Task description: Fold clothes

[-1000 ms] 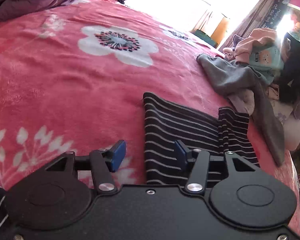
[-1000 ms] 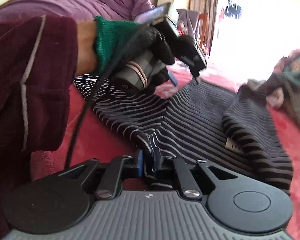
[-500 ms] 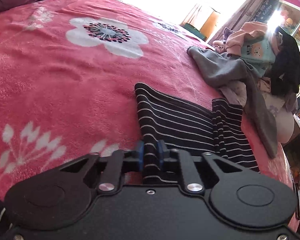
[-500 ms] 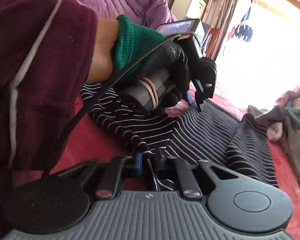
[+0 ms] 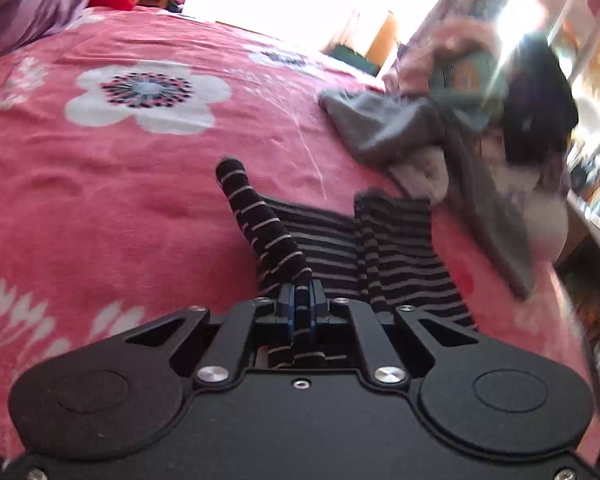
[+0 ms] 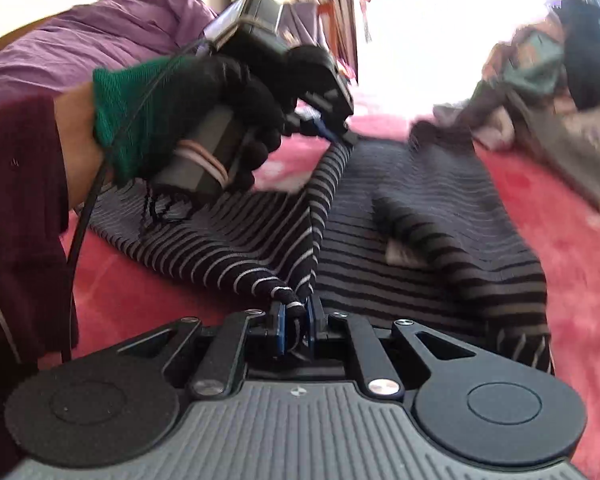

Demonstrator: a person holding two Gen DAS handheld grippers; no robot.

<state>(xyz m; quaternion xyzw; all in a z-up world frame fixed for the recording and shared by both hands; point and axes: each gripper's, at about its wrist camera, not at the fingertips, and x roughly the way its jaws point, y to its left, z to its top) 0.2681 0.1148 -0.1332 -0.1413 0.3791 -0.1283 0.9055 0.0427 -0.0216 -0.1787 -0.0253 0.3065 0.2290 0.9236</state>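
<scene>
On the pink floral bed (image 5: 100,200), the striped garment (image 6: 420,240) lies partly flat, with one edge lifted between your two tools. Your left gripper (image 5: 302,304) is clamped on a rolled striped edge, and your right gripper (image 6: 294,320) is pinched shut on a bunched corner. Risk: both bites are shallow, so tension along the raised ridge could pull fabric free from either one, and uneven pulling would skew the fold. The pile of unfolded clothes (image 5: 460,120) sits near enough to snag. Only the right wrist view shows your gloved left hand (image 6: 204,112) and the taut ridge; only the left shows the open bedspread ahead.
</scene>
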